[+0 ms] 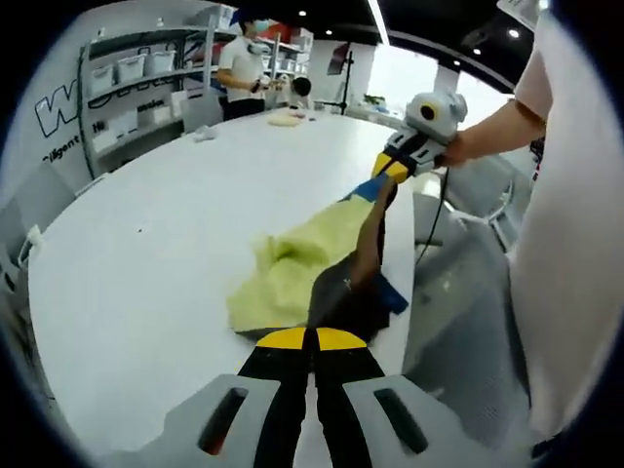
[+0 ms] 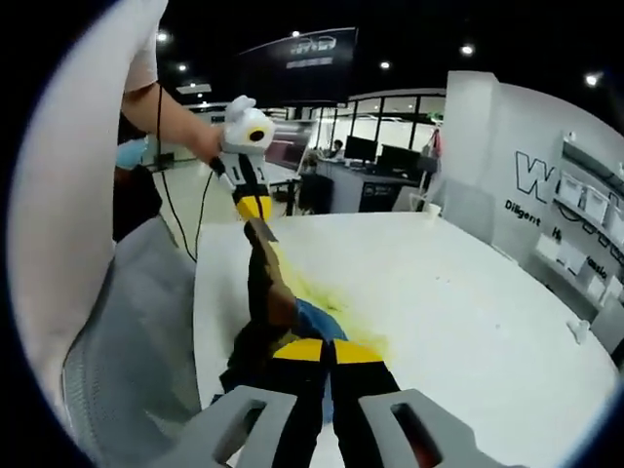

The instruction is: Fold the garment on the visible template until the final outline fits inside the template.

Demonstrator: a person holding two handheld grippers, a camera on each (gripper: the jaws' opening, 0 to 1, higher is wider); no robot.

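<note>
Gripping the garment [image 1: 292, 273] with both closed grippers, your left gripper [image 1: 314, 341] and right gripper [image 2: 327, 353] stretch it along the white table [image 1: 146, 253] edge, over the blue template [image 1: 393, 294].

Yellow-and-dark garment [image 1: 292, 273] stretched taut above the blue template [image 1: 393, 292] — partly lifted.

A broad white oval table [image 1: 175, 234] fills an open office where grey metal shelving with white storage bins [image 1: 136, 83] lines a lettered white wall [image 2: 546, 185], dark computer monitors [image 2: 375, 151] crowd distant desks, and round ceiling spotlights [image 2: 468, 49] glow overhead.
</note>
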